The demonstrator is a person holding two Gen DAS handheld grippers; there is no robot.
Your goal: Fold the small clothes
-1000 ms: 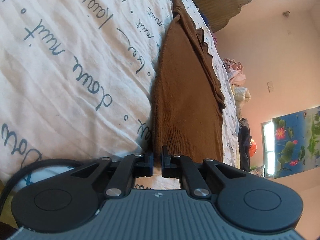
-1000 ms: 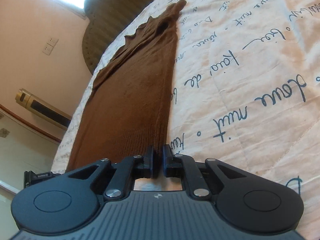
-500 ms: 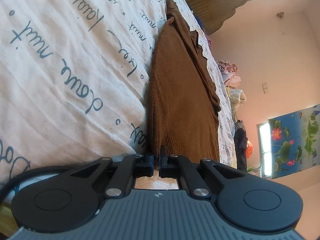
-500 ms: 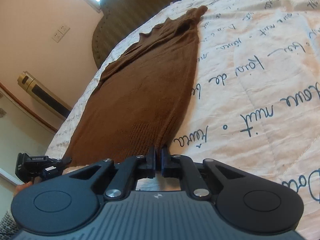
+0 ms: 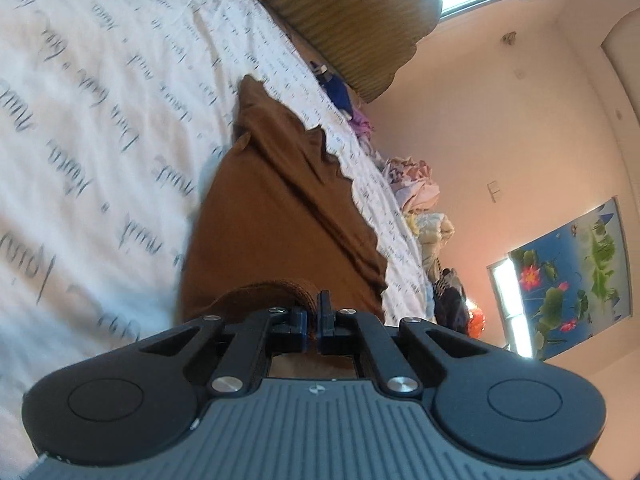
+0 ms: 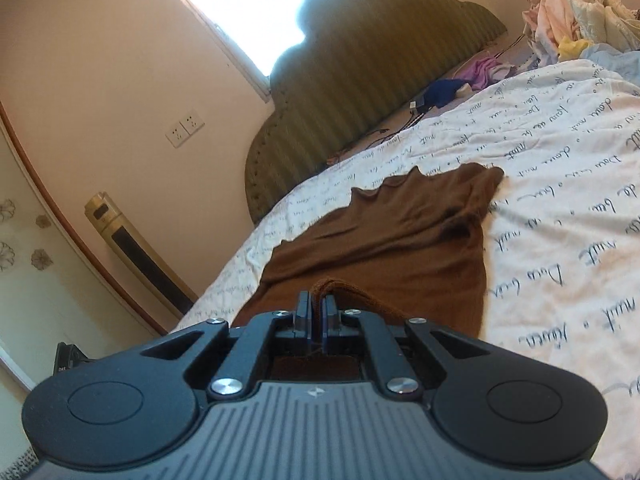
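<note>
1. The left tool is clenched on the ribbed hem of the brown knit garment; a thick rolled band of hem curls over just ahead of its closed jaws.
2. The right tool likewise grips the hem between jaws almost shut, with a fold of doubled knit standing up between them.
3. A second ago both tools sat low with the hem stretched flat at the near edge of the bed; now the hem is raised and bent forward over the garment's body, and more of the room shows in both views.
4. The garment is a fine-ribbed, soft knit in warm brown, lying lengthwise along the bed toward the headboard. Its far end narrows to a sleeve or neck, and one long edge is wavy and scalloped.
5. It rests on a white quilted bedspread printed with dark cursive writing, lightly creased.
6. Beyond it, near the head of the bed, lie a dark blue item and a lilac cloth, and toward the far corner a heap of pale crumpled laundry.
7. The padded headboard is olive, vertically ribbed and cloud-shaped, under a bright window.
</note>
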